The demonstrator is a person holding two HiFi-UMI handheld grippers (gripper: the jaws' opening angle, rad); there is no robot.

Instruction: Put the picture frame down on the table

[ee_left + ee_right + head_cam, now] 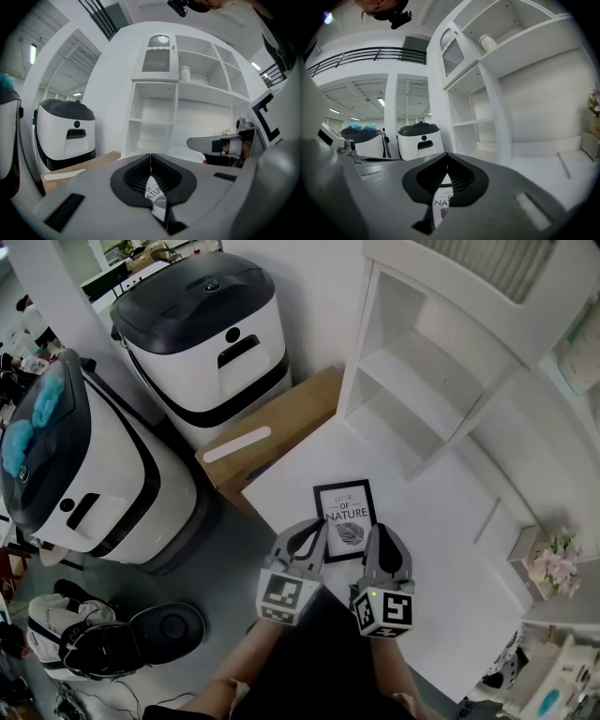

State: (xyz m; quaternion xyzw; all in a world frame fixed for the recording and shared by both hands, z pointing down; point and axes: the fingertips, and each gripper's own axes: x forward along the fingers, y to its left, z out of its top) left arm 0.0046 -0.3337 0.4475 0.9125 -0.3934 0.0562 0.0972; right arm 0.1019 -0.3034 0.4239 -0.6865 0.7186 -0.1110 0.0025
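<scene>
A: Where is the picture frame (345, 519) in relation to the tools?

B: It is between them and just ahead. It sits at about 1 o'clock from the left tool (309, 538) and 11 o'clock from the right tool (382, 545). It looks to be lying face up on the white surface (450, 549), with its long axis running 12 to 6. Its near corners sit under the two tips. I can't tell whether they touch.

A: What are the jaws doing?

B: Both pairs are together with nothing clamped. In each tool's own view the tips meet, and the print shows only low down through the gap.

A: Which one is nearer?

B: Neither, they are about level. I'd judge the frame is already down, so both would draw back toward 6.

A: Is anything in the way?

B: No. The shelf unit (422, 381) is at 1 o'clock, well apart. A cardboard box (272, 432) is at 11, off the edge of the surface. Two white machines (202, 334) stand beyond at 10. The flowers (558, 563) are far out at 3.
</scene>
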